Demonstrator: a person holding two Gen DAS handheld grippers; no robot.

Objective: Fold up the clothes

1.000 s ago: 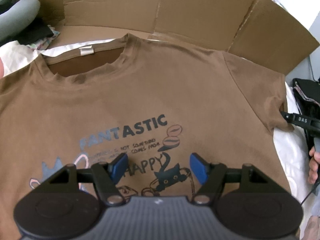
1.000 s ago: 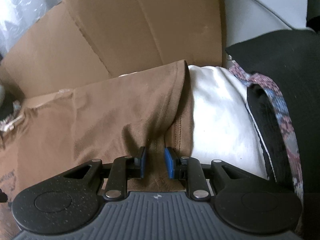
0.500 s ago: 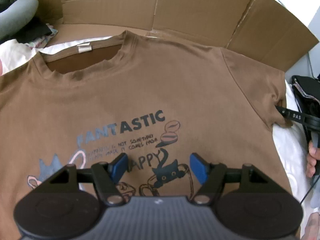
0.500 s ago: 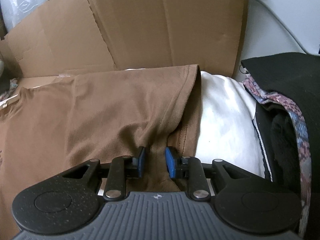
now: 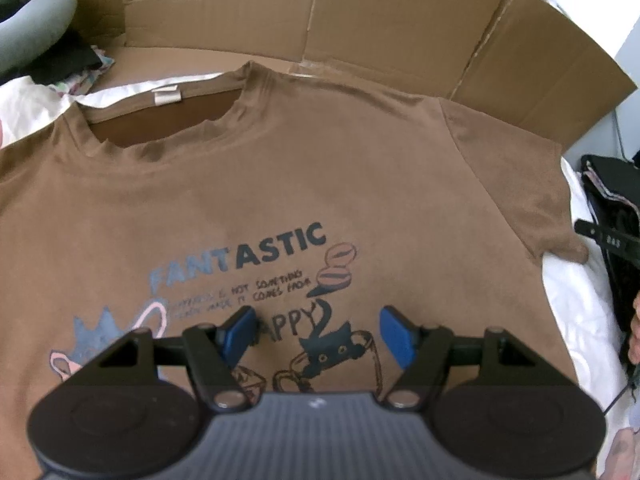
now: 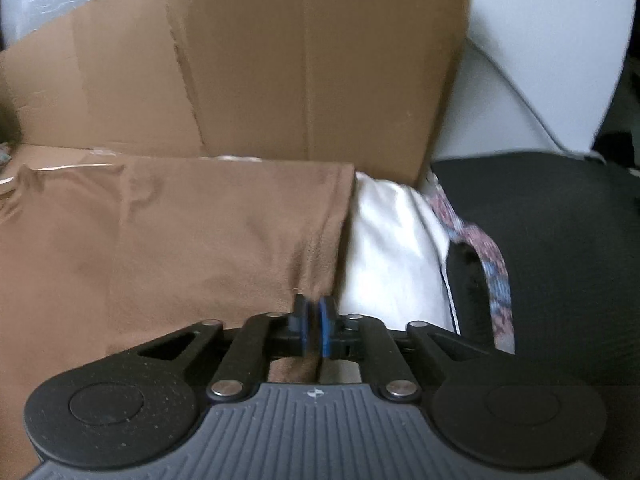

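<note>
A brown T-shirt point(image 5: 280, 184) with a "FANTASTIC" cat print lies face up and spread out, collar to the far left. My left gripper point(image 5: 318, 334) is open and empty, hovering above the printed chest. My right gripper point(image 6: 314, 326) is shut on the shirt's right sleeve point(image 6: 312, 264) at its lower hem edge. The sleeve fabric runs up from the pads in a fold. The right gripper's dark body also shows at the right edge of the left wrist view point(image 5: 608, 238), beside the sleeve tip.
Flattened cardboard point(image 5: 360, 20) stands behind the shirt and shows in the right wrist view point(image 6: 300, 72). A white sheet point(image 6: 392, 248) lies under the shirt. Dark clothes with a patterned trim point(image 6: 540, 240) sit to the right. More clothes point(image 5: 48, 52) lie at the far left.
My right gripper's pads have closed together on the sleeve edge and the sleeve has been drawn flatter. My left gripper stays open over the print, drifting slightly.
</note>
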